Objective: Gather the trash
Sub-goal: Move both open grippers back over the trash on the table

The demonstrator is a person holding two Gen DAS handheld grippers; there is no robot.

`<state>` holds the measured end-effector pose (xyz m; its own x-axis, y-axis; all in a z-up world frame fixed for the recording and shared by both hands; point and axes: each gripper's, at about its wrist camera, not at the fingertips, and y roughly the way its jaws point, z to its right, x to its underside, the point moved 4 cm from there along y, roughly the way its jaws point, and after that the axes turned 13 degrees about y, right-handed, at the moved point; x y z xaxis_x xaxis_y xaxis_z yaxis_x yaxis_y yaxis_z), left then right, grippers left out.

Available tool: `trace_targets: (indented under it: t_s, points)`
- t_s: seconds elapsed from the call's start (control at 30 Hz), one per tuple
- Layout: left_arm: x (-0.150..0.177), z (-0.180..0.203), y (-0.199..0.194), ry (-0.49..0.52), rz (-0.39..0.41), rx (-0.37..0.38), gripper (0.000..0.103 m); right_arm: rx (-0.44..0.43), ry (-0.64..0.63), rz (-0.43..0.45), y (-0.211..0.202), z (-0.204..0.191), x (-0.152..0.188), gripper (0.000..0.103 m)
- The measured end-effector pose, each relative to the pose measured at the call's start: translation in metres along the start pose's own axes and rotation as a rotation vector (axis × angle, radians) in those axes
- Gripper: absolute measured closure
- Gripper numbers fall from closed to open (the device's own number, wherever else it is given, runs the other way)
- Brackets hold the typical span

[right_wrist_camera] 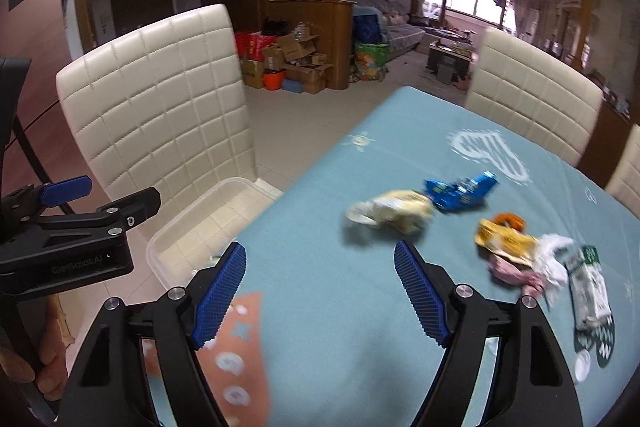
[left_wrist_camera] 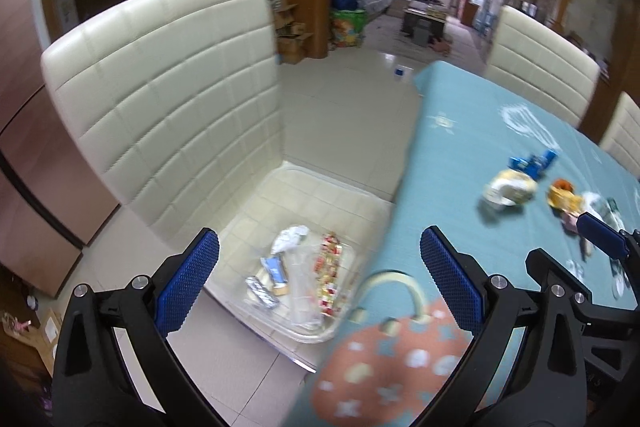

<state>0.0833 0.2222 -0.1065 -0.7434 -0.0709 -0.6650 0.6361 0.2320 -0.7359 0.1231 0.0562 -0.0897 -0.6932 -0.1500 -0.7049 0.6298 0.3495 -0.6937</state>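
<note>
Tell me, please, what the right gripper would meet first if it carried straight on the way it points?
Probably the bare blue tablecloth, short of the pale yellow wrapper; the right gripper is open and empty.

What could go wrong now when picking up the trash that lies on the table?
The crumpled yellow wrapper and blue wrapper lie close together, so the open right gripper may nudge one away. The clear plastic bin sits at the white chair seat's front edge; a bump might tip it.

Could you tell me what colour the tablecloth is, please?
Light teal tablecloth with white and orange printed motifs; the right wrist view shows it best.
</note>
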Motion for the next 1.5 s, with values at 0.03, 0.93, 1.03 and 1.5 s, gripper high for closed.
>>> trace_targets:
  t_s: [0.03, 0.93, 1.03, 1.5]
  points:
    - [-0.001, 0.007, -0.001, 0.007, 0.002, 0.006, 0.004, 0.009, 0.01, 0.002, -0.003, 0.008, 0.002, 0.028]
    - [-0.01, 0.244, -0.015, 0.301, -0.001, 0.184, 0.004, 0.26, 0.308, 0.01, -0.078, 0.248, 0.06, 0.028]
    - [-0.014, 0.253, -0.01, 0.313, -0.007, 0.189, 0.004, 0.276, 0.331, 0.014, -0.076, 0.262, 0.057, 0.028]
    - [-0.027, 0.313, 0.031, 0.388, -0.055, 0.266, 0.004, 0.314, 0.375, -0.068, -0.051, 0.301, 0.072, 0.028]
